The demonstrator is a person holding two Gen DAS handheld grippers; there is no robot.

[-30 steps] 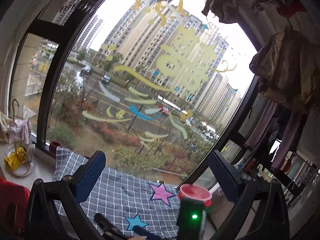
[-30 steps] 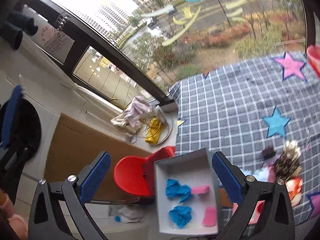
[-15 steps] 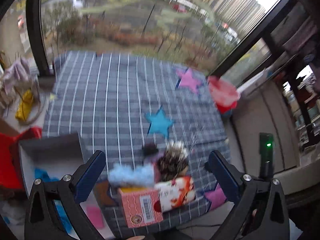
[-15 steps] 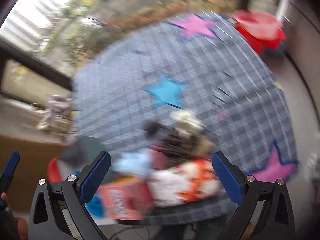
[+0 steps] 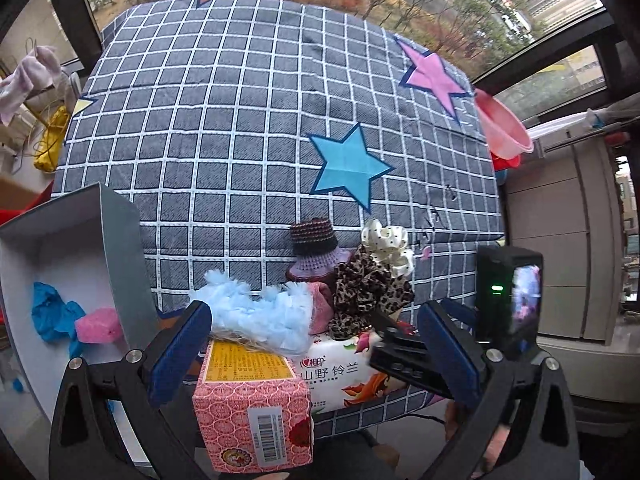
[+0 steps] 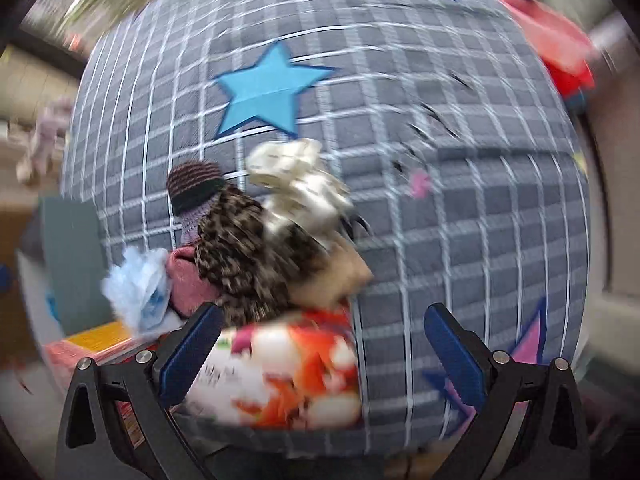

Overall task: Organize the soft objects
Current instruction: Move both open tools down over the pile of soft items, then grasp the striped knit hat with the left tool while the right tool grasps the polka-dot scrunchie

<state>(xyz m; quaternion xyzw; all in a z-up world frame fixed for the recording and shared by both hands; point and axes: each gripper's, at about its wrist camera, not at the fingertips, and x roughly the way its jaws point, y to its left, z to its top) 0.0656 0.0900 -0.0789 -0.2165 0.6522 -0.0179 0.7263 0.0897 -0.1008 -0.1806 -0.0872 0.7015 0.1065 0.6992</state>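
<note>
My left hand-held gripper (image 5: 314,354) hangs over the near edge of the tabletop with its jaws apart and nothing between them; I keep it wide so it can drop around a bulky soft item. My right hand-held gripper (image 6: 324,346) is likewise spread and empty, its view smeared by motion, so fine detail there cannot be read.

The soft objects sit in one heap near the front edge of the checked cloth (image 5: 248,120): a fluffy light-blue piece (image 5: 260,312) lying on a pink patterned carton (image 5: 256,404), a leopard-print scrunchie (image 5: 370,294) resting against a floral tissue pack (image 5: 348,372), a cream dotted scrunchie (image 5: 388,246) just behind it, and a small knitted hat (image 5: 314,248) beside them. They appear bunched so that both grippers reach them without travel.

The open white box (image 5: 80,248) stands at the left, just beside the heap, and already holds crumpled blue pieces (image 5: 52,314) and a pink sponge (image 5: 98,324); I judge it to be the collecting bin, so the task is partly done, with the heap still to move.

A dark device with a green light (image 5: 506,292) stands at the right.
</note>
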